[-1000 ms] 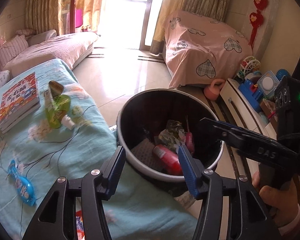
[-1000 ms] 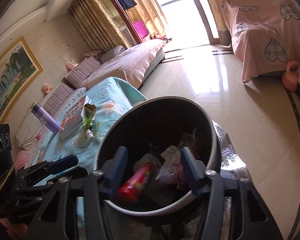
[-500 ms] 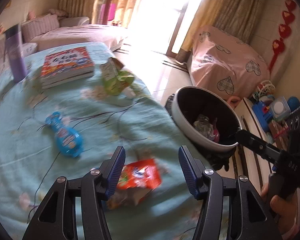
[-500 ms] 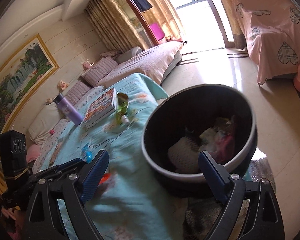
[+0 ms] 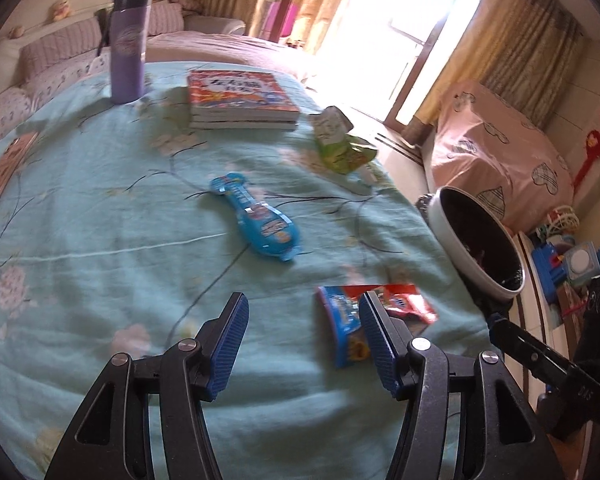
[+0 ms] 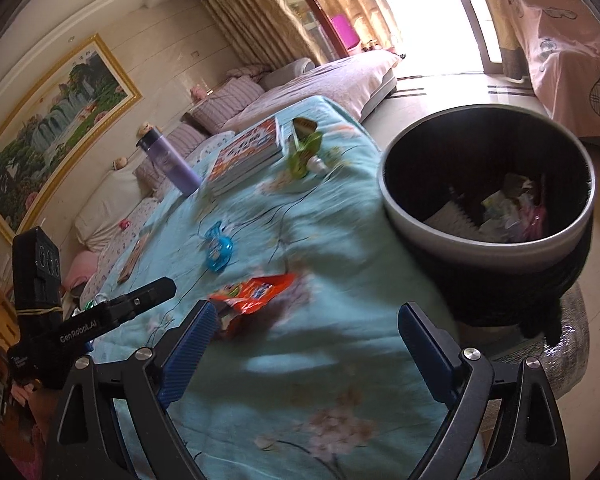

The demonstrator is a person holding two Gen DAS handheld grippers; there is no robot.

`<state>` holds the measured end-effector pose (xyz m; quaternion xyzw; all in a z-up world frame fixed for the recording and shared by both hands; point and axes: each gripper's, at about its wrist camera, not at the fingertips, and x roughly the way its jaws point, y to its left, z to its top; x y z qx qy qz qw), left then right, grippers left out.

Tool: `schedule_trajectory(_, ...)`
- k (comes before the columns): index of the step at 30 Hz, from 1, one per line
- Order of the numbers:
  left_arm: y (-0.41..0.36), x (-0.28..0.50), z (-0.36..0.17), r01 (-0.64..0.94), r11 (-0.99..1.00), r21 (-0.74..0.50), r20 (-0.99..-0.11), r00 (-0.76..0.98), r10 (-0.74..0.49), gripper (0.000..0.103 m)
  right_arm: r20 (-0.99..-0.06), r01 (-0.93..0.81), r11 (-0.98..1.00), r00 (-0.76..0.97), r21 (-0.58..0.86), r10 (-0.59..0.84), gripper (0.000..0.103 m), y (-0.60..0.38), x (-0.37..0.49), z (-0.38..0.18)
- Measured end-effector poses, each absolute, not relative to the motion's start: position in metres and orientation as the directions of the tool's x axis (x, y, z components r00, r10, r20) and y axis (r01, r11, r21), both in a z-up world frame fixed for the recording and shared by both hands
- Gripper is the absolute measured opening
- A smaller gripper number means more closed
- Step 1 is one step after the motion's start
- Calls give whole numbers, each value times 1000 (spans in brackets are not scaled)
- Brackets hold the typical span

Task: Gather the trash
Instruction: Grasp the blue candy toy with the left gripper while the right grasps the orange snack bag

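Both sets of jaws stand wide apart with nothing between them: my left gripper (image 5: 302, 338) hangs over the turquoise floral tablecloth (image 5: 100, 248), and my right gripper (image 6: 306, 350) hangs over the same cloth nearer the table's edge. From the left wrist view, a red-and-blue snack wrapper (image 5: 374, 312) lies flat on the cloth, partly hidden behind the right-hand blue pad, though I cannot tell whether pad and wrapper touch. Farther out lie a blue candy packet (image 5: 256, 218) near the middle of the table and a green drink pouch (image 5: 342, 148) just beside a stack of books (image 5: 238, 100), with a purple tumbler (image 5: 128, 46) standing upright beyond them. At the far left edge lies a flat wooden piece (image 5: 6, 168) (too blurred for me to name). From the right wrist view, the black trash bin (image 6: 488, 236) stands just beside the table edge, with crumpled paper and wrappers (image 6: 508, 208) already inside it.
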<state>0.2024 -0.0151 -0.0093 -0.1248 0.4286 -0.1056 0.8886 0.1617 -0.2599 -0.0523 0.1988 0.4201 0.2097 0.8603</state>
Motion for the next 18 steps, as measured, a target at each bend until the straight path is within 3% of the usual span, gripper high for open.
schedule_trajectory(18, -1, 245, -25, 26, 943, -331, -754, 594, -281, 61, -643, -227, 802, 496, 552, 584, 92, -218, 182, -66)
